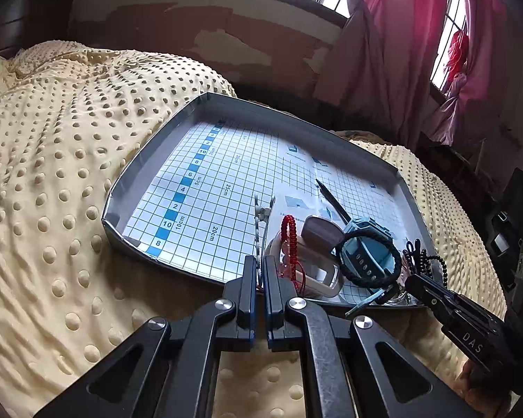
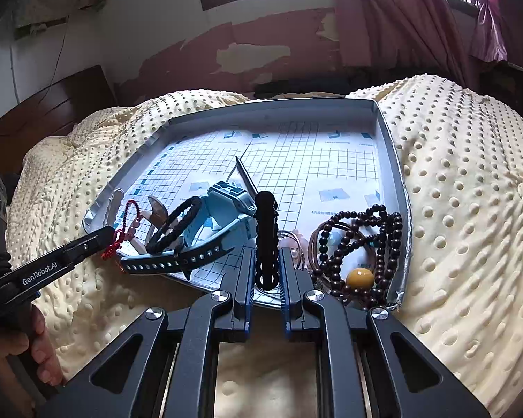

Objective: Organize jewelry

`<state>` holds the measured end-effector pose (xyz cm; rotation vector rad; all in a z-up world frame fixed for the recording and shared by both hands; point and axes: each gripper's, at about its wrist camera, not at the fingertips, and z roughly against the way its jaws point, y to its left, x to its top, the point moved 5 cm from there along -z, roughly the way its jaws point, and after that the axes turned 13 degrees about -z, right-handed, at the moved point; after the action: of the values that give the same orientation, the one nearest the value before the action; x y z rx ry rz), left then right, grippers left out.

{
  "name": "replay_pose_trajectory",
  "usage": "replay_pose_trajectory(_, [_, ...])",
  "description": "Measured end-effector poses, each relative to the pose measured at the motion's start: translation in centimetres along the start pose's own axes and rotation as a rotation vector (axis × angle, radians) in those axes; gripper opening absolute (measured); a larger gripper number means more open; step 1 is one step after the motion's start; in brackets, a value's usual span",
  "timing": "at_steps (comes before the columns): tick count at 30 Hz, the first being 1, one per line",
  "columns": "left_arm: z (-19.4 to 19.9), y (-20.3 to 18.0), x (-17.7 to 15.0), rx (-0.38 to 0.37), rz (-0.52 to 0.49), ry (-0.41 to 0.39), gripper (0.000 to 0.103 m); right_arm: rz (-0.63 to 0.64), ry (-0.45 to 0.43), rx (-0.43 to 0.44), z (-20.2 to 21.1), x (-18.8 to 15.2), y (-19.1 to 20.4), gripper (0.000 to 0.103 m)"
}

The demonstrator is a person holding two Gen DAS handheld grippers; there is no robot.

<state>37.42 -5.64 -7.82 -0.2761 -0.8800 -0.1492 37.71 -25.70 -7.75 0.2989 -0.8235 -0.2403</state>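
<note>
My left gripper point(image 1: 260, 271) is squeezed on a thin white beaded strand point(image 1: 258, 240), with a red cord bracelet point(image 1: 289, 240) just beside it. My right gripper point(image 2: 266, 271) pinches a black wavy hair clip point(image 2: 266, 233) standing straight up. The blue watch point(image 2: 226, 216) and dark bead necklace point(image 2: 359, 240) (with one yellow bead) lie in the gray tray point(image 2: 387, 146) on the bumpy blanket point(image 2: 453, 191).

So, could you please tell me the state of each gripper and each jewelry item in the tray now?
left gripper: shut on white bracelet
right gripper: shut on black hair clip, held upright
blue watch: lying in tray, strap over edge
black braided bracelet: leaning on watch
dark bead necklace: heaped in tray corner
</note>
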Motion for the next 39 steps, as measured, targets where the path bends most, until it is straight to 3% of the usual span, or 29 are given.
replay_pose_trajectory(10, [0.2,0.2,-0.1,0.005,0.010,0.006,0.004,-0.005,-0.002,0.005,0.2,-0.2,-0.1,0.013])
replay_pose_trajectory(13, [0.7,-0.1,-0.2,0.019,0.004,0.016,0.009,-0.009,-0.019,0.013,0.9,-0.1,-0.2,0.026])
replay_pose_trajectory(15, [1.1,-0.2,-0.4,0.028,0.008,0.033,0.018,-0.011,-0.040,0.020,1.6,0.0,-0.2,0.038])
replay_pose_trajectory(18, [2.8,-0.2,-0.7,0.036,0.029,0.019,0.038,-0.012,-0.064,0.032,2.8,0.2,0.1,0.039])
replay_pose_trajectory(19, [3.7,-0.2,-0.7,0.046,0.036,0.000,0.052,-0.011,-0.077,0.037,3.4,0.3,0.2,0.041])
replay_pose_trajectory(20, [4.7,-0.3,-0.6,0.058,0.038,-0.022,0.074,-0.010,-0.092,0.042,4.0,0.4,0.4,0.049])
replay_pose_trajectory(22, [6.8,-0.8,-0.4,0.074,0.024,-0.071,0.095,-0.006,-0.130,0.064,5.6,0.5,0.8,0.061])
replay_pose_trajectory(25, [10.3,-1.6,0.2,0.101,-0.011,-0.155,0.103,0.002,-0.183,0.098,8.1,0.3,1.6,0.078])
replay_pose_trajectory(27, [13.0,-2.2,0.5,0.124,-0.035,-0.229,0.103,0.006,-0.225,0.120,10.1,0.0,2.0,0.095])
replay_pose_trajectory(30, [16.7,-3.0,0.4,0.167,-0.087,-0.306,0.103,0.045,-0.291,0.144,12.9,-0.4,3.0,0.102])
replay_pose_trajectory(33, [19.6,-3.2,-0.5,0.206,-0.092,-0.360,0.103,0.079,-0.375,0.154,16.0,-1.5,3.7,0.102])
replay_pose_trajectory(39, [23.7,-2.5,-3.8,0.261,-0.057,-0.402,0.103,0.160,-0.432,0.177,20.1,-4.2,5.2,0.102])
